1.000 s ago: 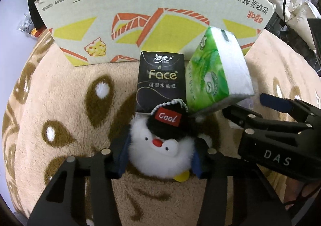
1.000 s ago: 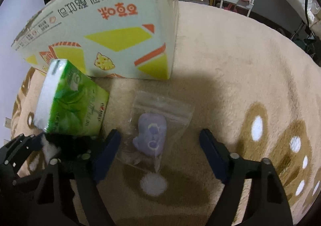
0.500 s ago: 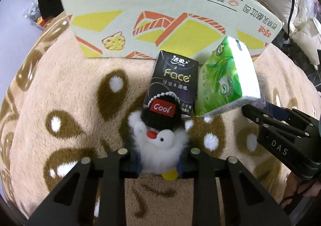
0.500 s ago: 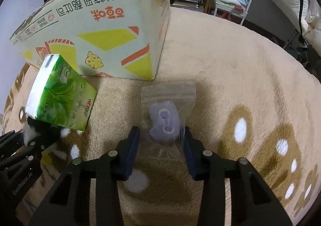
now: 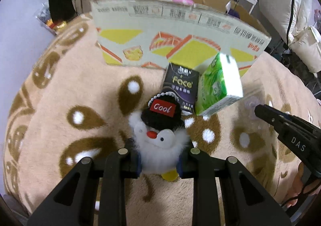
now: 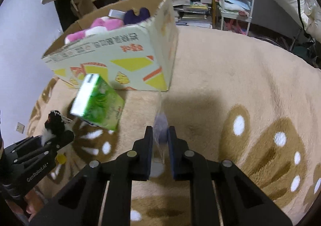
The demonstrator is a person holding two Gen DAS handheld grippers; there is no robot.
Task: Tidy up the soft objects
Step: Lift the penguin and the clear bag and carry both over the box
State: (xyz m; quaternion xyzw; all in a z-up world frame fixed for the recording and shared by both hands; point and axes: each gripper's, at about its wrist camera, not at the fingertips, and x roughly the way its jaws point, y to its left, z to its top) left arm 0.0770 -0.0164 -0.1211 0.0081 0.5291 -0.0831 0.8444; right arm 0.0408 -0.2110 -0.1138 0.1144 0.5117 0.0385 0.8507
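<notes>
My left gripper (image 5: 158, 157) is shut on a white plush penguin (image 5: 160, 141) with a black "Cool" cap, lifted off the beige rug. My right gripper (image 6: 159, 137) is shut on a clear zip bag holding a small purple toy (image 6: 160, 125), raised edge-on. The open cardboard box (image 5: 180, 39) stands behind, with pink and purple soft toys (image 6: 100, 25) inside. The penguin also shows at the left of the right wrist view (image 6: 54, 125).
A black tissue pack (image 5: 180, 89) and a green tissue pack (image 5: 218, 89) lie against the box front. A beige rug with brown spots (image 6: 240, 85) covers the floor. Shelves, a white cart (image 6: 234, 3) and clothes stand behind.
Both grippers closed on their objects and rose: the left lifted the penguin, the right lifted the bagged toy. The box interior has come into view.
</notes>
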